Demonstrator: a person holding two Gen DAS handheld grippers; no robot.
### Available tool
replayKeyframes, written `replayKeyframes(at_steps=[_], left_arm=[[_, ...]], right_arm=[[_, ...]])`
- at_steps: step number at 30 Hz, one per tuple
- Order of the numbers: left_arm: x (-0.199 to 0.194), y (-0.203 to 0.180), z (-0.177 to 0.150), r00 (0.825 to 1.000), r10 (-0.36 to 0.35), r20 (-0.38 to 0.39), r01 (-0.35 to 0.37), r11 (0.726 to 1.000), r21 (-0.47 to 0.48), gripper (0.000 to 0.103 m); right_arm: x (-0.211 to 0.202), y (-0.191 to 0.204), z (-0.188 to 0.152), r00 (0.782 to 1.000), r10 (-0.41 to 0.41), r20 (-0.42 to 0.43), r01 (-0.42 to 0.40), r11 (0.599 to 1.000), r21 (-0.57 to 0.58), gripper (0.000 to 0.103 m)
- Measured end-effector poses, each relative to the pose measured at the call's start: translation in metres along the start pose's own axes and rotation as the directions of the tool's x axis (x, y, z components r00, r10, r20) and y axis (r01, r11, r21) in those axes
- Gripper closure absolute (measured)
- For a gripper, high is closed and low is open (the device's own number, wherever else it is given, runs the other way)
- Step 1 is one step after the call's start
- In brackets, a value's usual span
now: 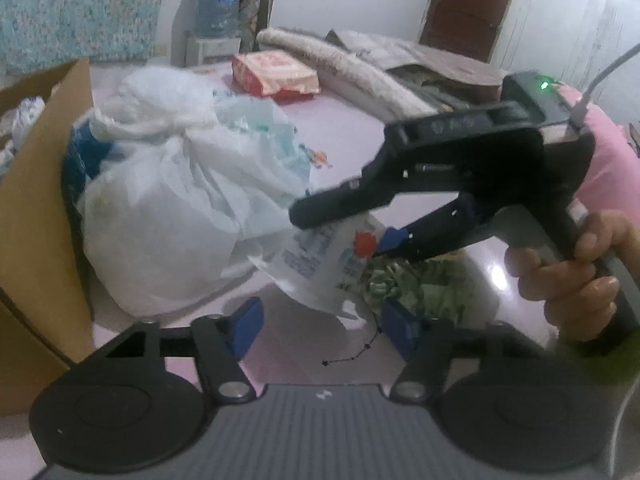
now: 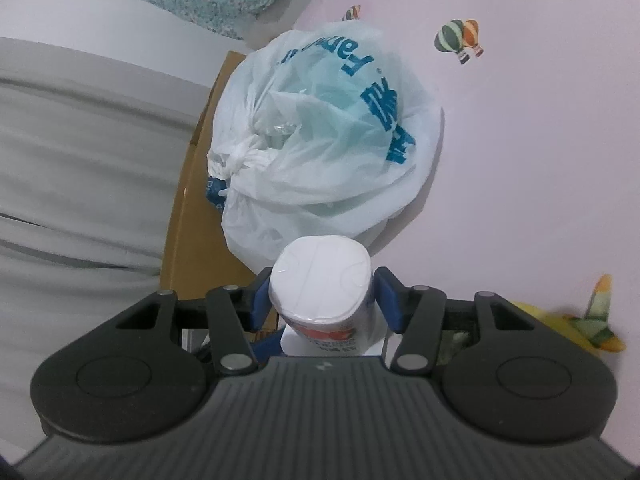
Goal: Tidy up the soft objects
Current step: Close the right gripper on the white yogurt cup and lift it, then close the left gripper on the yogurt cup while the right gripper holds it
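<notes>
Between the blue pads of the right gripper (image 2: 322, 300) sits a white plastic pouch with red and blue print (image 2: 320, 284), clamped on both sides — a hand (image 1: 576, 276) holds this tool's black handle. Lower down, the left gripper (image 1: 320, 328) stands with jaws apart around the pouch's crumpled lower edge; whether its pads touch cannot be told. Beyond lies a knotted white plastic bag with blue lettering (image 2: 332, 128), resting against a brown cardboard box (image 1: 36, 216) on the pink floor (image 2: 540, 160).
</notes>
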State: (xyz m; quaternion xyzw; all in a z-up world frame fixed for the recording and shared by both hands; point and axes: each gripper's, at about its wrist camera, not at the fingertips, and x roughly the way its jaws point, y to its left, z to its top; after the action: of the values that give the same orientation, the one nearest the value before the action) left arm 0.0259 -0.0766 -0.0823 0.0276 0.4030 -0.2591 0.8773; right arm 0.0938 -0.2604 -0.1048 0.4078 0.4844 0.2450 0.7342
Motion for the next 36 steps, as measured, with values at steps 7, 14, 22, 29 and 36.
replayKeyframes(at_steps=[7,14,22,29,36], left_arm=[[0.018,0.01,0.006,0.999,-0.011,-0.037,0.008,0.998,-0.061,0.058],[0.029,0.016,0.008,0.998,0.0,-0.056,-0.005,0.996,-0.092,0.071],[0.03,0.013,0.014,0.999,-0.016,-0.042,0.013,0.996,-0.091,0.078],[0.031,-0.006,0.025,0.999,-0.039,-0.005,0.039,0.999,-0.029,0.078],[0.045,-0.021,0.034,0.999,-0.037,-0.013,0.037,0.999,0.015,0.075]], right_arm=[[-0.013,0.018,0.002,0.986,-0.148,0.081,0.156,0.981,-0.111,0.033],[-0.034,0.043,-0.011,0.949,-0.217,0.23,0.27,0.933,-0.236,0.058],[-0.041,0.041,-0.018,0.942,-0.222,0.253,0.282,0.93,-0.235,0.074],[-0.059,0.022,-0.007,0.905,-0.295,0.306,0.352,0.924,-0.149,0.076],[-0.074,0.008,-0.009,0.909,-0.265,0.322,0.31,0.946,-0.095,0.074]])
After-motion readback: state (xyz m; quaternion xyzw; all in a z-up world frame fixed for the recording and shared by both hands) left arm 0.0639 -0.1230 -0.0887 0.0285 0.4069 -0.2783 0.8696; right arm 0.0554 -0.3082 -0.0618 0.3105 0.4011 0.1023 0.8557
